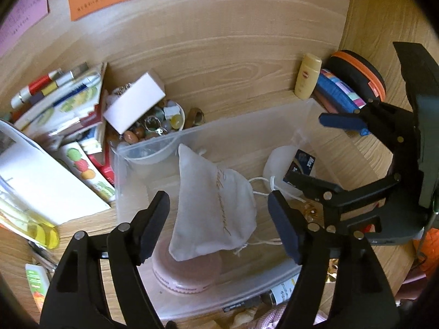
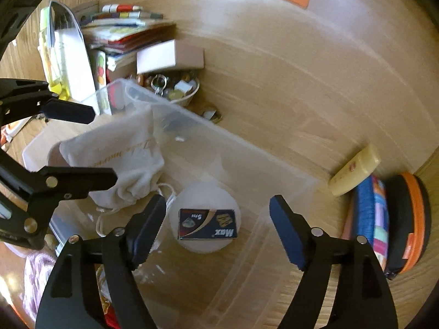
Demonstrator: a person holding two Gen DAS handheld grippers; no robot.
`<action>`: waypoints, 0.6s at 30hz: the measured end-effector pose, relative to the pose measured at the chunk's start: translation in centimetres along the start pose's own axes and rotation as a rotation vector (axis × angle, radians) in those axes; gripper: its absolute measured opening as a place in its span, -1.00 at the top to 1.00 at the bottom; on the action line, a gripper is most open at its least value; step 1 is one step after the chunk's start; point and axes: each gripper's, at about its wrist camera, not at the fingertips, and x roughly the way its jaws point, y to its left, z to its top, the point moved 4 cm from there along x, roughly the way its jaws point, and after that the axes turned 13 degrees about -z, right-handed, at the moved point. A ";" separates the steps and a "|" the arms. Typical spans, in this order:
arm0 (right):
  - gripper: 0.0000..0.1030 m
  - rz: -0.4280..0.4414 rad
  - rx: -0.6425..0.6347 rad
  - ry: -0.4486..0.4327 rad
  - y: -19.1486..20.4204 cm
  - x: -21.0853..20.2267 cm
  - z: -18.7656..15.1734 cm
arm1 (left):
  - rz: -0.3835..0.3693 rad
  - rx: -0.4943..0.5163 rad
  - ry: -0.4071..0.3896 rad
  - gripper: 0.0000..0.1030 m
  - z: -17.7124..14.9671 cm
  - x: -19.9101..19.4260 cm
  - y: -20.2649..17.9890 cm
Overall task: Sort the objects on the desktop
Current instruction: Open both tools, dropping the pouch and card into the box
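Note:
A clear plastic bin (image 1: 192, 137) (image 2: 274, 170) stands on the wooden desk. Inside it lie a white drawstring pouch (image 1: 214, 205) (image 2: 123, 159), a pink round tin (image 1: 186, 274) under the pouch, and a white round lid (image 2: 205, 192) with a dark blue Max staple box (image 2: 207, 224) (image 1: 301, 164) on it. My left gripper (image 1: 219, 224) is open and empty, just above the pouch. My right gripper (image 2: 218, 230) is open and empty above the staple box; it also shows in the left wrist view (image 1: 315, 148).
A bowl of small trinkets (image 1: 153, 126) with a white box (image 1: 134, 104) on it and a pile of books (image 1: 68, 104) stand left of the bin. A yellow bottle (image 1: 307, 76) (image 2: 354, 170), a blue roll (image 2: 365, 211) and an orange-black case (image 2: 408, 222) stand right.

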 end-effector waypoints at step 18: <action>-0.69 -0.087 0.108 -0.094 -3.2 -6.8 -0.6 | 0.125 0.045 -0.119 -0.87 -1.8 -6.7 -2.9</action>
